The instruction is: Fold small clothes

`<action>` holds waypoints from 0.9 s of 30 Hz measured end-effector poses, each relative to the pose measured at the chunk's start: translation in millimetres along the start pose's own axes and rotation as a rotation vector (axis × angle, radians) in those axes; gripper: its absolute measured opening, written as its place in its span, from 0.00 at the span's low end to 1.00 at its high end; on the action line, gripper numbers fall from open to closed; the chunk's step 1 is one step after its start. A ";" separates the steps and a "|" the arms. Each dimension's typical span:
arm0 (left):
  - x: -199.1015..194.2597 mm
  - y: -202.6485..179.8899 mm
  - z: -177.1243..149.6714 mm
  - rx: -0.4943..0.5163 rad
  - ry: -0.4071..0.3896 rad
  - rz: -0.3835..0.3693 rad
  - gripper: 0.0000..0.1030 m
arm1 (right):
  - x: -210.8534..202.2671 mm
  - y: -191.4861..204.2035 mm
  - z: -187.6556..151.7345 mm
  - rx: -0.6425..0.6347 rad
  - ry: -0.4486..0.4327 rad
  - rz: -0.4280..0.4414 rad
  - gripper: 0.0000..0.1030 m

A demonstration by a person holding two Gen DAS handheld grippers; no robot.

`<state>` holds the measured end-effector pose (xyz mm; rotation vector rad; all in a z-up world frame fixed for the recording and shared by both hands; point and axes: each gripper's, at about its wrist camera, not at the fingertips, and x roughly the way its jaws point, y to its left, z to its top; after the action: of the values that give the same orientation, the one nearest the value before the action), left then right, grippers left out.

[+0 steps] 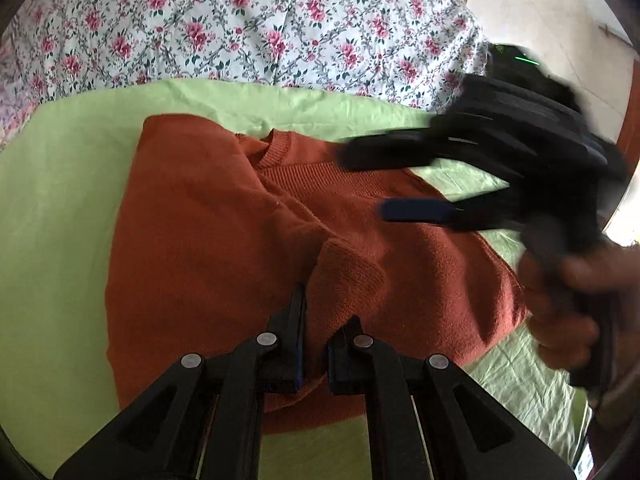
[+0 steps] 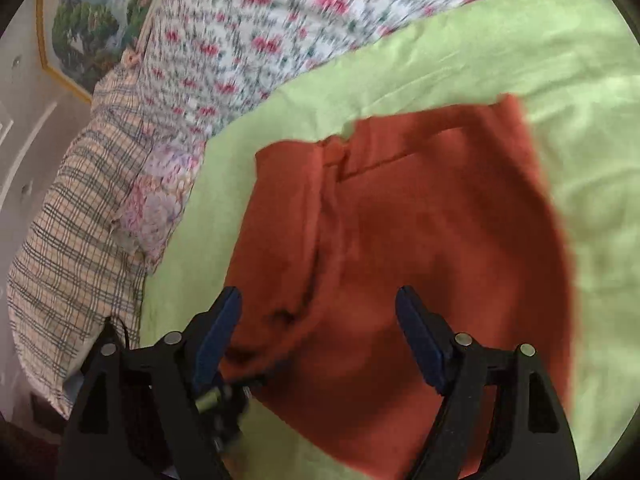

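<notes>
Clearance: bed with green sheet (image 1: 52, 200)

Bare sheet open along the near, left and right edges around the rust sweater (image 1: 208, 220); floral quilt (image 1: 200, 20) and plaid pillow (image 2: 72, 220) heaped along the far edge; right gripper (image 1: 372, 184) over the sweater's right side.

The right gripper (image 2: 320, 344) hangs over a rust-red sweater (image 2: 420, 248) with its jaws wide apart and nothing between the blue pads (image 2: 218, 336). The sweater lies on a green sheet (image 2: 560, 60), one part folded over along its left side. Behind are a floral cover (image 2: 260, 20), a plaid pillow (image 2: 76, 216) and a framed picture (image 2: 88, 20), all blurred.
</notes>
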<state>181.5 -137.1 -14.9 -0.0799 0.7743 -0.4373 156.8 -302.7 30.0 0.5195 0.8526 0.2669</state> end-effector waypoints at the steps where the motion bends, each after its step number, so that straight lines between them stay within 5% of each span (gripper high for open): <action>1: -2.6 1.1 1.3 0.001 -0.006 -0.002 0.06 | 12.3 3.1 4.3 0.001 0.016 0.007 0.78; 6: -14.6 5.6 0.7 0.013 -0.023 -0.019 0.06 | 85.7 16.2 26.4 -0.008 0.163 0.020 0.74; 8: -19.2 2.9 1.6 0.020 -0.026 -0.023 0.06 | 100.9 23.2 31.4 -0.039 0.176 -0.002 0.29; 10: -25.3 -2.2 5.7 0.036 -0.042 -0.026 0.06 | 104.6 31.6 37.0 -0.071 0.175 -0.004 0.18; 15: -39.1 -37.2 17.5 0.081 -0.084 -0.145 0.06 | 38.7 47.8 42.5 -0.169 0.003 0.007 0.15; 19: -21.1 -78.7 17.7 0.120 -0.055 -0.249 0.06 | -19.3 30.8 40.9 -0.191 -0.104 -0.074 0.15; 27: 30.0 -119.2 -2.4 0.162 0.069 -0.282 0.06 | -41.6 -62.6 23.0 -0.034 -0.087 -0.226 0.14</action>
<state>156.8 -257.4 -9.2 -0.0224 0.7953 -0.7724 149.4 -380.7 35.8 0.3961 0.8131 0.0518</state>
